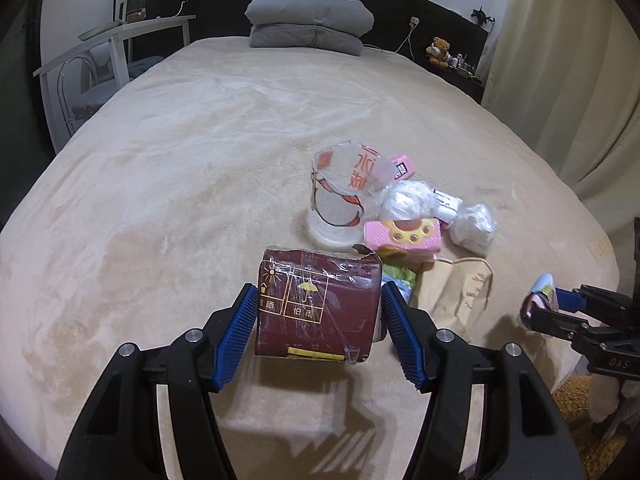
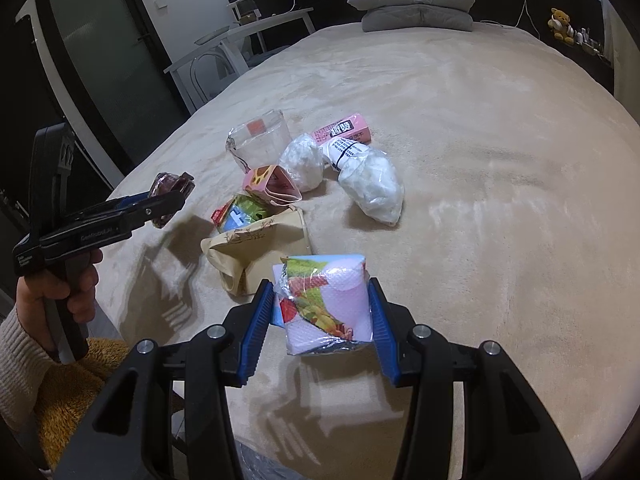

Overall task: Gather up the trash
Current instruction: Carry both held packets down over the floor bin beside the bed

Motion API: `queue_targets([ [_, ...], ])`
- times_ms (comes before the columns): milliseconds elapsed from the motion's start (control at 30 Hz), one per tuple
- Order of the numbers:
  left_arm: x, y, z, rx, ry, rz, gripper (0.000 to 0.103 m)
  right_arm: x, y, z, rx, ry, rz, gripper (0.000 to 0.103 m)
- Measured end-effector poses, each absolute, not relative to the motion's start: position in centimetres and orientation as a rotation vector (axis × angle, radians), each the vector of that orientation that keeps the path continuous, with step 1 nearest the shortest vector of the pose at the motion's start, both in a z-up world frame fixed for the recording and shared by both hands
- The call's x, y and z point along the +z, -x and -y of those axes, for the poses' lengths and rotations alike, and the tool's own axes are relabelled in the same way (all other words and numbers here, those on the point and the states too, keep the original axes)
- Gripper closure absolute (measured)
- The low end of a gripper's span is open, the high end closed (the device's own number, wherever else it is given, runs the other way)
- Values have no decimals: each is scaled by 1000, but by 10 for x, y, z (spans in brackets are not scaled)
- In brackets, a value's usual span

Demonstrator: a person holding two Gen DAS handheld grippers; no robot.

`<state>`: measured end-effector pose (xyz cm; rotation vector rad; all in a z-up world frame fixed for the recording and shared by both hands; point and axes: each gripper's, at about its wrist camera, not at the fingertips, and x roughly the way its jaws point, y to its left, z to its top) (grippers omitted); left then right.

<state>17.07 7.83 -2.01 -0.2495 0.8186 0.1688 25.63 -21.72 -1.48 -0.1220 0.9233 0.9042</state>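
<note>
My left gripper [image 1: 318, 304] is shut on a dark red taped box [image 1: 316, 304] and holds it above the beige bed; it also shows in the right wrist view [image 2: 170, 196]. My right gripper [image 2: 322, 304] is shut on a colourful tissue pack [image 2: 324, 304], held above the bed; it shows in the left wrist view [image 1: 540, 300]. A trash pile lies beyond: a clear plastic cup [image 1: 344, 196], a pink paw-print carton [image 1: 404, 234], crumpled white plastic bags [image 2: 374, 184], a pink wrapper [image 2: 344, 128], a green snack packet [image 2: 240, 210] and a tan paper bag [image 2: 260, 248].
The beige bed [image 1: 200, 140] fills both views. A folded grey quilt [image 1: 308, 20] lies at the headboard. A white table and chair [image 1: 104, 52] stand at the left. A teddy bear [image 1: 438, 50] sits on a shelf at the right, next to curtains [image 1: 560, 60].
</note>
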Motion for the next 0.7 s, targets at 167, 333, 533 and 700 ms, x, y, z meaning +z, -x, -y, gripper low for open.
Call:
queue_targets([
  [167, -18, -140, -63, 145, 285, -805, 41, -4, -239, 222, 935, 117, -888, 56],
  [333, -11, -108, -45, 105, 310, -777, 41, 1, -216, 230, 947, 143, -855, 55],
  [533, -3, -79, -19, 46, 342, -749, 41, -1, -189, 248, 940, 101, -876, 56],
  [700, -5, -57, 0, 5, 382, -745, 41, -9, -161, 260, 939, 92, -888, 55],
])
